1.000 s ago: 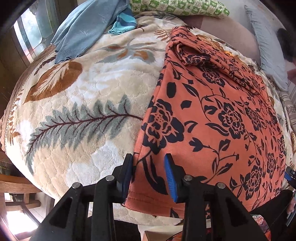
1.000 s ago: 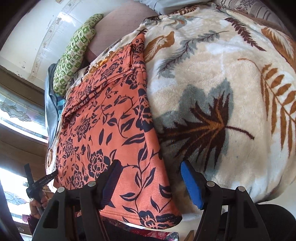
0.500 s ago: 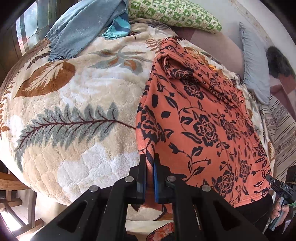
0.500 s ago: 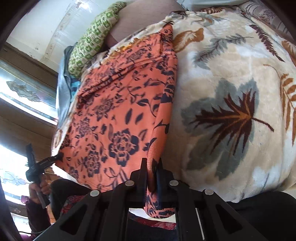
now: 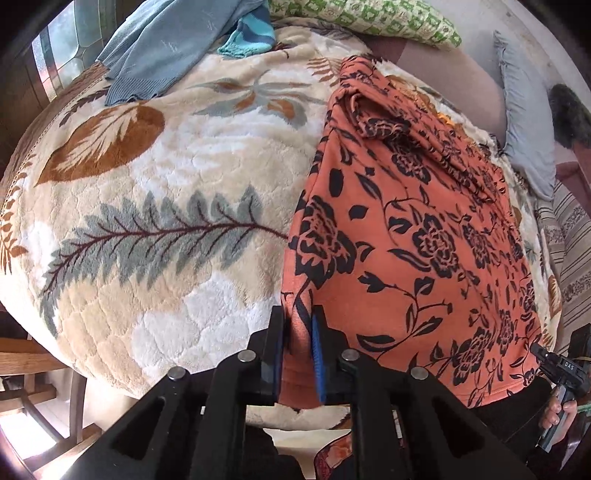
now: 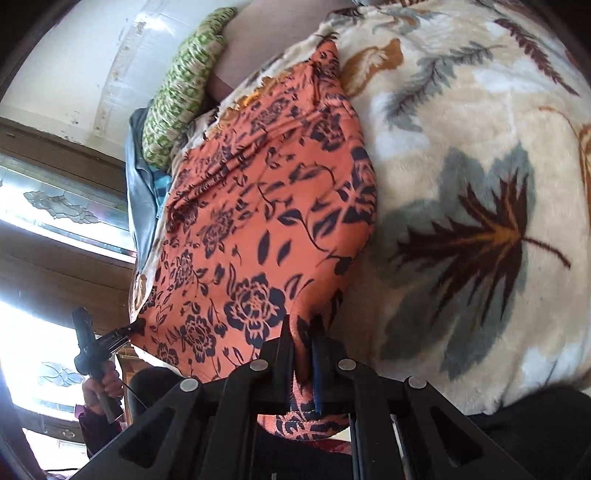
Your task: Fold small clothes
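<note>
An orange garment with a black flower print (image 5: 424,229) lies spread on a leaf-patterned blanket (image 5: 166,206). My left gripper (image 5: 298,314) is shut on its near left corner, fabric bunched between the blue pads. My right gripper (image 6: 302,332) is shut on the garment's (image 6: 266,229) near right corner and holds that edge lifted off the blanket (image 6: 480,184). The other gripper shows at the far hem in each view: the right one (image 5: 554,365) and the left one (image 6: 107,339).
Blue-grey clothes (image 5: 166,48) lie piled at the blanket's far left. A green patterned pillow (image 5: 369,18) and a grey cushion (image 5: 524,122) lie at the back. A wooden chair (image 5: 33,373) stands below the bed edge at left.
Both grippers were open over the near hem a second ago; both have shut on its corners and lifted them, so the near edge now rises off the blanket.
</note>
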Action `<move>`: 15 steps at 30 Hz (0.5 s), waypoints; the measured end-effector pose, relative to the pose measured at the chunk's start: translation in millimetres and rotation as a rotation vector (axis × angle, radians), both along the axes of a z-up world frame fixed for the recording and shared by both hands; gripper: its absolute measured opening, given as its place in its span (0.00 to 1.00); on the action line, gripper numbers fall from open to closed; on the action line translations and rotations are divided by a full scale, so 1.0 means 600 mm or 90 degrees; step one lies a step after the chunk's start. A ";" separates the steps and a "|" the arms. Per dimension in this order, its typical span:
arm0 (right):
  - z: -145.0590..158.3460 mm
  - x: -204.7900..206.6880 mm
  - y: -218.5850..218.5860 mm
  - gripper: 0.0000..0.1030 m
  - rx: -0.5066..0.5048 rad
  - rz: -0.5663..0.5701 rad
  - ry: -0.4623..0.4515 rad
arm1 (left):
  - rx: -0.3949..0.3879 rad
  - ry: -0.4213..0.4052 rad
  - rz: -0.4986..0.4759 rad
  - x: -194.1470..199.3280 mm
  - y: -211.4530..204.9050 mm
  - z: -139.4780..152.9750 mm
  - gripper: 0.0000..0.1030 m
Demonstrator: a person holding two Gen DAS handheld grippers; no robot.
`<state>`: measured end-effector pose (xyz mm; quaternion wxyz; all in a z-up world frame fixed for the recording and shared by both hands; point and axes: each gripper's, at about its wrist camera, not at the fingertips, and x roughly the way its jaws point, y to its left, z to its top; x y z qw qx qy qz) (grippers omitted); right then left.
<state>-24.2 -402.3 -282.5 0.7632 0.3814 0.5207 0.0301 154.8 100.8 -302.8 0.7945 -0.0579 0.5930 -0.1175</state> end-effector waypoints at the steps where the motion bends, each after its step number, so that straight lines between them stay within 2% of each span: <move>1: -0.007 -0.004 -0.005 0.11 -0.006 -0.005 0.011 | 0.004 0.007 0.005 -0.001 0.001 -0.005 0.26; 2: -0.010 -0.006 -0.006 0.12 -0.012 -0.008 0.020 | 0.001 0.014 0.011 -0.002 0.003 -0.009 0.39; 3: -0.014 -0.008 -0.007 0.12 -0.011 -0.009 0.025 | -0.005 0.017 0.019 -0.003 0.006 -0.012 0.46; 5: -0.019 -0.012 -0.011 0.14 -0.002 -0.018 0.026 | -0.015 0.022 0.023 -0.004 0.009 -0.017 0.47; 7: -0.023 -0.020 -0.015 0.24 0.014 -0.031 0.021 | -0.017 0.026 0.024 -0.004 0.007 -0.024 0.47; 8: -0.026 -0.022 -0.016 0.39 0.026 -0.035 0.019 | -0.019 0.028 0.025 -0.005 0.007 -0.026 0.47; 9: -0.028 -0.023 -0.014 0.62 0.039 -0.042 0.018 | -0.024 0.025 0.019 -0.006 0.005 -0.027 0.46; 10: -0.029 -0.025 -0.013 0.68 0.051 -0.046 0.011 | -0.023 0.019 0.008 -0.007 0.001 -0.028 0.46; 11: -0.029 -0.026 -0.010 0.68 0.053 -0.043 0.003 | -0.019 0.015 0.003 -0.008 -0.002 -0.029 0.46; 13: -0.024 -0.024 -0.001 0.68 0.033 -0.027 -0.004 | -0.024 0.011 0.007 -0.009 0.000 -0.027 0.37; 14: -0.023 -0.022 0.005 0.67 0.021 -0.019 -0.006 | -0.032 0.012 0.004 -0.008 -0.001 -0.028 0.24; 15: -0.022 -0.020 0.012 0.62 0.006 -0.010 -0.008 | -0.036 0.014 0.002 -0.008 0.000 -0.029 0.18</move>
